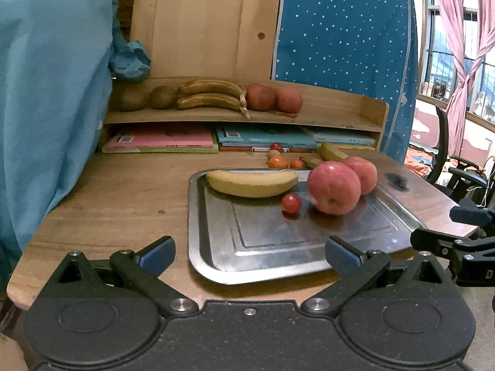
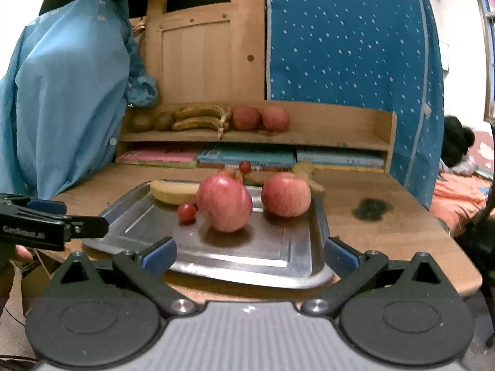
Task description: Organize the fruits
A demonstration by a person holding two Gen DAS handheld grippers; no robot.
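- We hold the left gripper [image 1: 250,255] with its blue-padded jaws spread wide and nothing between them, low over the near edge of the metal tray [image 1: 216,247]
- Our right gripper [image 2: 250,255] is likewise wide open and empty, at the tray's near right corner; in the left wrist view it shows only as a black linkage at the right edge
- The tray lies flat on the wooden desk [image 1: 123,191] and carries four fruits
- A yellow banana [image 1: 252,182] lies along the tray's far rim
- A near apple [image 1: 334,187] sits touching a far apple [image 1: 366,173] behind it in the left wrist view; from the right wrist view we see a gap between the two
- A cherry tomato [image 1: 291,203] rests on the tray floor just beside the near apple, in front of the banana
- Beyond the tray, on the desk, we see small loose fruits [image 1: 280,159]: a red one, orange ones and a pale one, with a second banana [image 1: 332,152] near them
- The wooden shelf [image 1: 340,117] at the back of the desk holds, left to right, two kiwis [image 1: 148,97], two browned bananas [image 1: 210,95] and two red apples [image 1: 273,98]
- Under the shelf lie flat books [image 1: 161,140], pink and teal
- A light blue garment [image 1: 52,92] hangs at the left, a dotted blue cloth [image 1: 346,31] behind the shelf
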